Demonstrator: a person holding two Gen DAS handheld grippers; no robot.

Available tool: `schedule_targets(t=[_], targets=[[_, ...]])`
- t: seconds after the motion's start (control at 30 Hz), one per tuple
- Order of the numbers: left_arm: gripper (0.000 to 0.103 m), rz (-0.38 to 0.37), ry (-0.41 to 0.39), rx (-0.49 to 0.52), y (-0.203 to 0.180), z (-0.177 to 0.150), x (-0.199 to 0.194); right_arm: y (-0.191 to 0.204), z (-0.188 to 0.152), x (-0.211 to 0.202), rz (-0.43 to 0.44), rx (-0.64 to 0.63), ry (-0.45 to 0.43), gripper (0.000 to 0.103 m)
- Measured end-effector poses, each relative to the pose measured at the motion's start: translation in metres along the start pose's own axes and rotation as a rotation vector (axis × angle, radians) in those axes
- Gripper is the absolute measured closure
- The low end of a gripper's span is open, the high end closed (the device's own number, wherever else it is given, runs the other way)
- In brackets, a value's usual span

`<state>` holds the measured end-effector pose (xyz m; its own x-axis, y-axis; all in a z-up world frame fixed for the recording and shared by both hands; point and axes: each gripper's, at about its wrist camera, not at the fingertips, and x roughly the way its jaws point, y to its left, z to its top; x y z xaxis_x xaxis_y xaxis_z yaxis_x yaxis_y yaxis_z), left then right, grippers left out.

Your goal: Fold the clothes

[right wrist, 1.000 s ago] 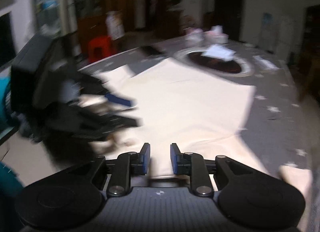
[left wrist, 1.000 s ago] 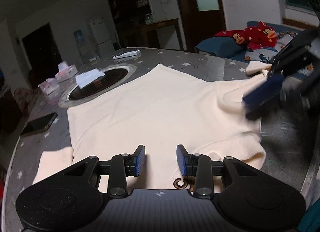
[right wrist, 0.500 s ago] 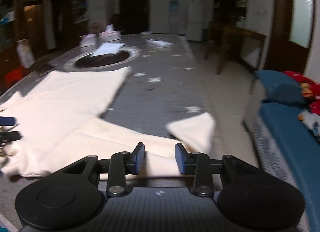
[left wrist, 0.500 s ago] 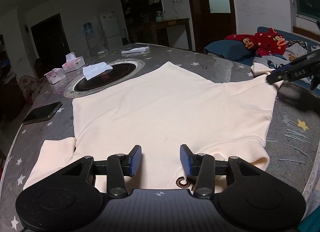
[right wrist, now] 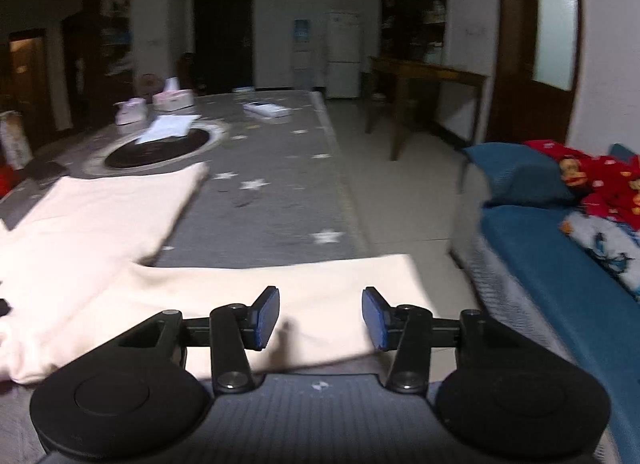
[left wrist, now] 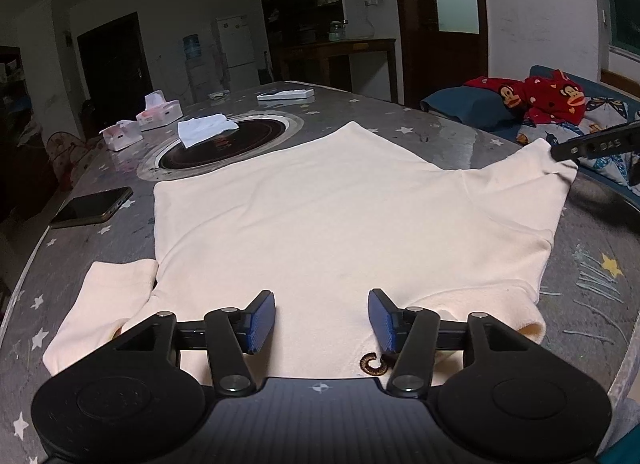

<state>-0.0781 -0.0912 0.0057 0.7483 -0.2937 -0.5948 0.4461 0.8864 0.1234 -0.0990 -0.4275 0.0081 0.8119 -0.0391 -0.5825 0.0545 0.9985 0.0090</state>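
A cream long-sleeved top (left wrist: pixel 328 216) lies spread flat on the grey star-patterned table (left wrist: pixel 472 144). My left gripper (left wrist: pixel 322 318) hovers over its near edge by a small brown embroidered mark (left wrist: pixel 372 363); its jaws are opening and the cloth lies under them, not pinched. The top's right sleeve (right wrist: pixel 304 284) stretches toward the table's right edge. My right gripper (right wrist: pixel 320 316) stands over that sleeve with its jaws opening, nothing pressed between the pads. A black finger of the right gripper (left wrist: pixel 592 144) shows at the sleeve's end in the left wrist view.
A round black hob (left wrist: pixel 224 140) with a white cloth (left wrist: pixel 204 130) sits beyond the top. A phone (left wrist: pixel 92 206) lies at the left, tissue boxes (left wrist: pixel 158 114) farther back. A blue bed (right wrist: pixel 560 248) with red clothes (right wrist: pixel 596 180) runs along the table's right side.
Both grippers' jaws have spread wider. The right gripper swung away from the left one out to the right sleeve, which now lies pulled out straight.
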Motion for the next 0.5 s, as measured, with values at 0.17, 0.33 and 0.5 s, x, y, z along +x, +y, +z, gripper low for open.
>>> schedule_targets(t=[0.17,0.33,0.5], targets=[[0.042,0.007,0.005,-0.020,0.003,-0.001,0.000,0.005,0.005,0.033,0.035,-0.001,0.038,0.047],[0.039,0.006,0.009,-0.047,0.007,-0.001,0.000,-0.007,0.012,0.043,-0.058,0.026,0.039,0.044],[0.038,0.007,0.014,-0.064,0.010,0.002,-0.002,0.004,0.016,0.033,-0.034,-0.002,0.015,0.030]])
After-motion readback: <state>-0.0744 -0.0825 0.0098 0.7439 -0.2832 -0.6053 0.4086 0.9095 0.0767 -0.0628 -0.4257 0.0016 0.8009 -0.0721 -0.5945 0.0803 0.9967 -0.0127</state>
